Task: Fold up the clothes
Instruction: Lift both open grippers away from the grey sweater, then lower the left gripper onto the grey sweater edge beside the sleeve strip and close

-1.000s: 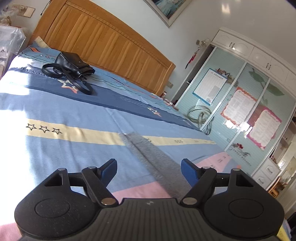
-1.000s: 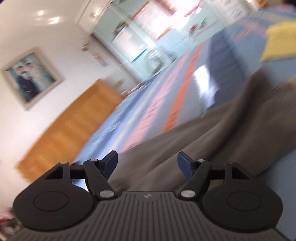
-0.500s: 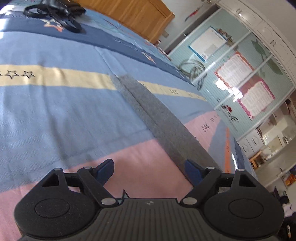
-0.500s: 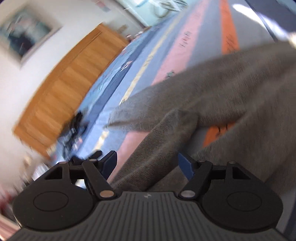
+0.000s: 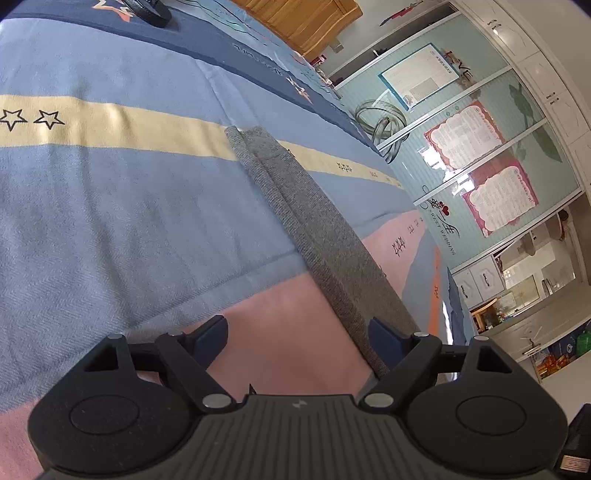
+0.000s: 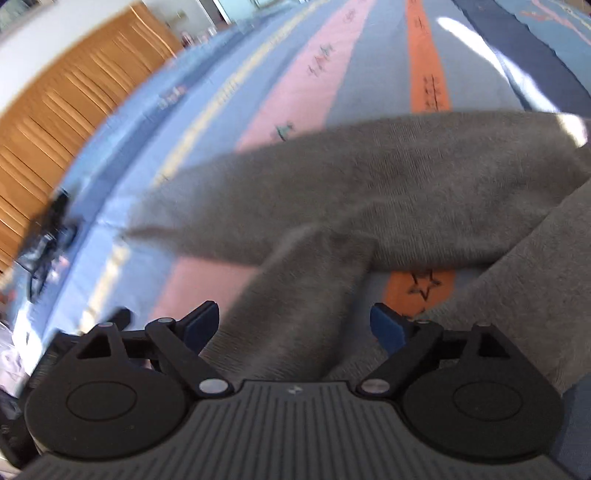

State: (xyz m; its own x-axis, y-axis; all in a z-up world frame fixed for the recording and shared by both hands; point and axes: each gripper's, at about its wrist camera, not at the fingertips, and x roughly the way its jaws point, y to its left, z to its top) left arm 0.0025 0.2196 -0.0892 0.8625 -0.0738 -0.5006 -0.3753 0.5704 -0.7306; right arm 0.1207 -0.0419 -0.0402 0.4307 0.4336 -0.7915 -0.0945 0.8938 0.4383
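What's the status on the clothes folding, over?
Left gripper open over bedspread, beside grey garment. Right gripper jaws opening, grey cloth between them, not pinched. Nothing blocking.

A sweater [image 6: 388,192] is lying spread on the bedspread [image 5: 110,206]. In the left wrist view one sleeve [image 5: 317,236] is stretching away across the bedspread's stripes, passing just beside the left gripper's [image 5: 297,338] right finger. A handbag [image 5: 147,9] is sitting far behind, near the headboard [image 5: 306,22]. A wardrobe [image 5: 480,155] is standing beyond the bed's right edge. In the right wrist view another sleeve [image 6: 295,317] is running between the right gripper's [image 6: 291,323] opening jaws, the sweater's body lying ahead and to the right.
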